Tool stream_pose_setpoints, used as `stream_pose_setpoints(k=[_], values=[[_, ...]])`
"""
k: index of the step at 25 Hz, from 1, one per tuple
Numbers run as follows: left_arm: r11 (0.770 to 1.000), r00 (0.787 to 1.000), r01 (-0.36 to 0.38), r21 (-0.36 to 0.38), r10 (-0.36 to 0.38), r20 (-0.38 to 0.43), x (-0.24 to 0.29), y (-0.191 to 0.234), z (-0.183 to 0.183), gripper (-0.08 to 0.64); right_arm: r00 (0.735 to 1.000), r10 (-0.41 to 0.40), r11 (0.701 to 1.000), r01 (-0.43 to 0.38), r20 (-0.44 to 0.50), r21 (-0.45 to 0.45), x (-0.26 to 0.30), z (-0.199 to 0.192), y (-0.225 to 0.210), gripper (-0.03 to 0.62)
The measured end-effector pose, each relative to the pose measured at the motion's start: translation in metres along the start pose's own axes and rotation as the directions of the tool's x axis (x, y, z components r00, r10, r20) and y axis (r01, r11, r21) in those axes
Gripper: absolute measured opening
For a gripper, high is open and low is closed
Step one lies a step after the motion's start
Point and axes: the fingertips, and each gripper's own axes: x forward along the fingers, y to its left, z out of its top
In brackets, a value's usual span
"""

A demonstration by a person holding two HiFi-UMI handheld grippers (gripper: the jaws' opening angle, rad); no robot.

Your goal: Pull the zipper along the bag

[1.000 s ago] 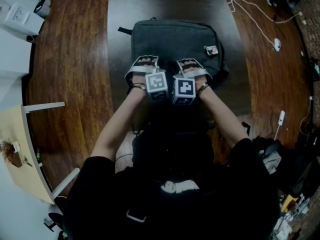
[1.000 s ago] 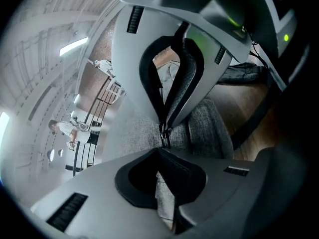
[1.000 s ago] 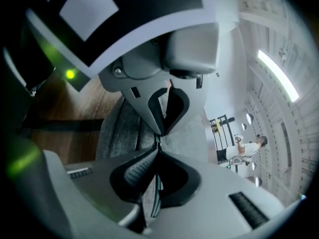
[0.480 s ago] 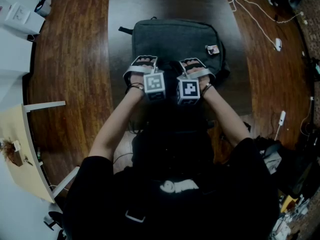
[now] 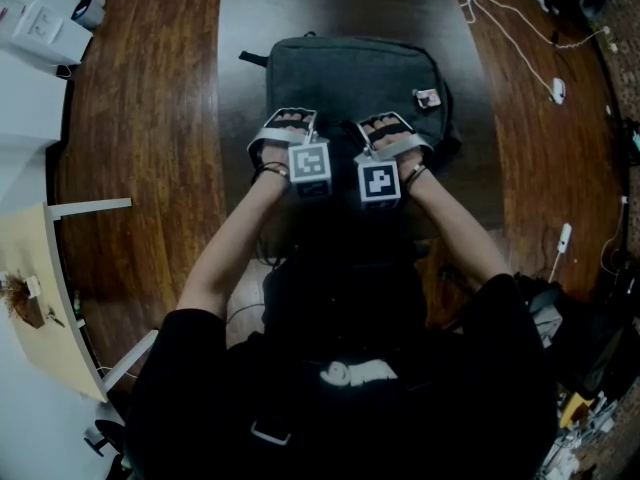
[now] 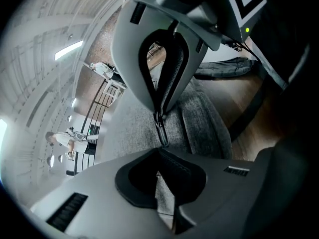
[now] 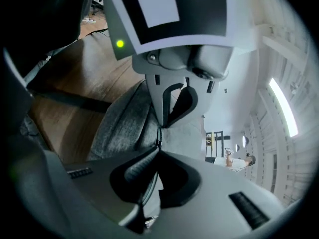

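Note:
A dark grey bag [image 5: 350, 73] lies flat on a dark mat [image 5: 240, 28] on the wood floor. Both grippers sit side by side at the bag's near edge. In the left gripper view my left gripper [image 6: 159, 121] is shut on a black zipper pull [image 6: 160, 132] that hangs against the grey fabric [image 6: 134, 128]. In the head view that gripper [image 5: 293, 133] is left of centre. My right gripper [image 7: 158, 136] is shut on a thin dark tab on the zipper line, with grey fabric [image 7: 122, 121] beside it. In the head view it [image 5: 388, 138] is right of centre. The zipper itself is hidden under the hands.
A small tag [image 5: 427, 97] is on the bag's right side and a strap [image 5: 252, 58] sticks out at its left. A white cable [image 5: 510, 18] runs across the floor at the right. White boxes [image 5: 40, 28] and a tan table [image 5: 40, 298] stand at the left.
My right gripper has shifted a little to the right, widening the gap between the two marker cubes. The left gripper has barely moved.

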Motion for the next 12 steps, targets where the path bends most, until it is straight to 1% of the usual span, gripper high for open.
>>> stream_pose_setpoints(k=[2, 4, 7, 9, 12], values=[[1.0, 1.0, 0.003, -0.003, -0.003, 0.01, -0.001, -0.002, 0.0, -0.003, 1.0, -0.006, 1.0, 0.006, -0.002, -0.014, -0.002, -0.002, 0.004, 0.023], [1.0, 1.0, 0.007, -0.005, -0.006, 0.013, -0.001, -0.002, 0.001, -0.003, 1.0, 0.015, 1.0, -0.014, -0.016, 0.02, -0.002, -0.006, 0.006, 0.023], [1.0, 1.0, 0.017, -0.019, -0.017, 0.001, 0.001, -0.004, 0.002, -0.003, 0.998, 0.034, 0.987, -0.027, -0.043, 0.158, -0.007, -0.002, -0.004, 0.021], [0.999, 1.0, 0.023, -0.041, -0.023, 0.003, 0.001, -0.004, 0.002, -0.003, 0.997, 0.034, 0.976, -0.017, -0.071, 0.215, -0.008, -0.002, -0.005, 0.023], [0.998, 1.0, 0.029, -0.051, -0.029, 0.0, 0.003, -0.007, 0.002, -0.003, 0.995, 0.042, 0.948, -0.01, -0.094, 0.318, -0.011, -0.003, -0.006, 0.021]])
